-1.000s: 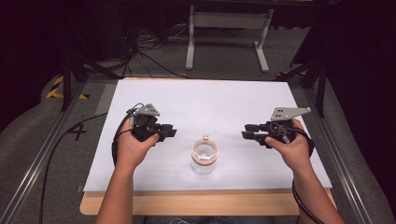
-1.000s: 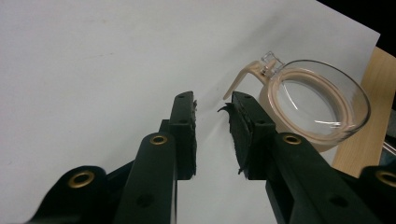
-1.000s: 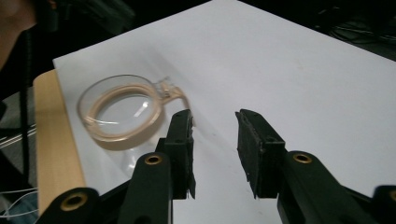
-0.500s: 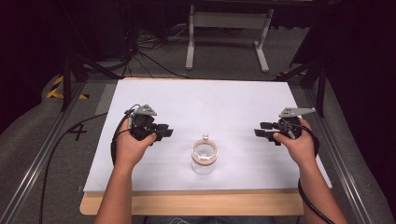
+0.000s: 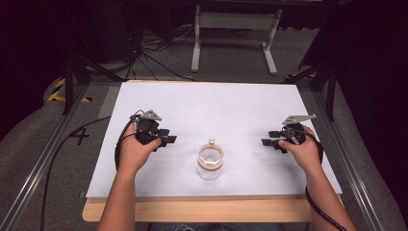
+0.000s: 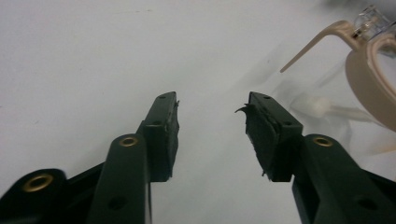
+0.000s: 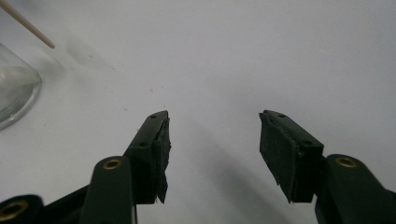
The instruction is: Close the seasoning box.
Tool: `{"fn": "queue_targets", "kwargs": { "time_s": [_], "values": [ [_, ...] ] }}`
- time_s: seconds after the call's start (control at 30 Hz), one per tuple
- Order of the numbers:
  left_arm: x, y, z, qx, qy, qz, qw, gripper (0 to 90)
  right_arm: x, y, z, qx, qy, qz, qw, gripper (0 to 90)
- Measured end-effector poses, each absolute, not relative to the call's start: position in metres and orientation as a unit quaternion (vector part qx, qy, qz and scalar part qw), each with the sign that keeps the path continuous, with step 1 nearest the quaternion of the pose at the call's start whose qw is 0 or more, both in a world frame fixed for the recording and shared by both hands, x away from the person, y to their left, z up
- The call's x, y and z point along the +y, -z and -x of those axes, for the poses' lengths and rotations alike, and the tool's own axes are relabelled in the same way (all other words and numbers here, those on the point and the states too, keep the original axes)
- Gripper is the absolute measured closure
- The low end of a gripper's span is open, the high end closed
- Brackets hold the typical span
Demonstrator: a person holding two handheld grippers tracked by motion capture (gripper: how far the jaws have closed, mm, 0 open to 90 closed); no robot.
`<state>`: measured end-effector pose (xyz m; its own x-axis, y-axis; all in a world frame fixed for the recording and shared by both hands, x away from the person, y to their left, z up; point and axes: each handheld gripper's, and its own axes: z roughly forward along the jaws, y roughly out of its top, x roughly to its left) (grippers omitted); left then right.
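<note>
A clear glass jar (image 5: 210, 163) with a tan ring at its mouth and a small clear knob (image 5: 211, 141) stands near the table's front middle. My left gripper (image 5: 169, 139) is held left of it, jaws open and empty, pointing at the jar. In the left gripper view the gripper (image 6: 212, 100) faces bare table, with the jar's tan ring (image 6: 369, 79) and a thin tan stick (image 6: 308, 49) at the upper right. My right gripper (image 5: 266, 140) is open and empty, right of the jar. In the right gripper view the gripper (image 7: 212, 116) has the glass jar (image 7: 14, 88) at far left.
The white table top (image 5: 231, 110) rests on a wooden board (image 5: 202, 209) showing along the front edge. Metal rails (image 5: 43, 159) run along both sides. A grey stand (image 5: 235, 29) and cables lie on the floor beyond the far edge.
My right gripper has moved to the right, farther from the jar. The left gripper and the jar have stayed about where they were.
</note>
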<state>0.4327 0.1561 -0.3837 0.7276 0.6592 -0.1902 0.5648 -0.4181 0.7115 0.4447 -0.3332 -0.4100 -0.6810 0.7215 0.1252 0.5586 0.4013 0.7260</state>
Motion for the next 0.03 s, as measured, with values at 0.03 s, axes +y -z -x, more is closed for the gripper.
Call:
{"fn": "queue_targets", "kwargs": {
  "time_s": [0.03],
  "values": [
    [0.1561,0.3837,-0.4327,0.364,-0.059,-0.840,0.398,51.5,-0.3327,0.4094,-0.4447,0.831,-0.390,-0.383,0.106,43.2]
  ]
}}
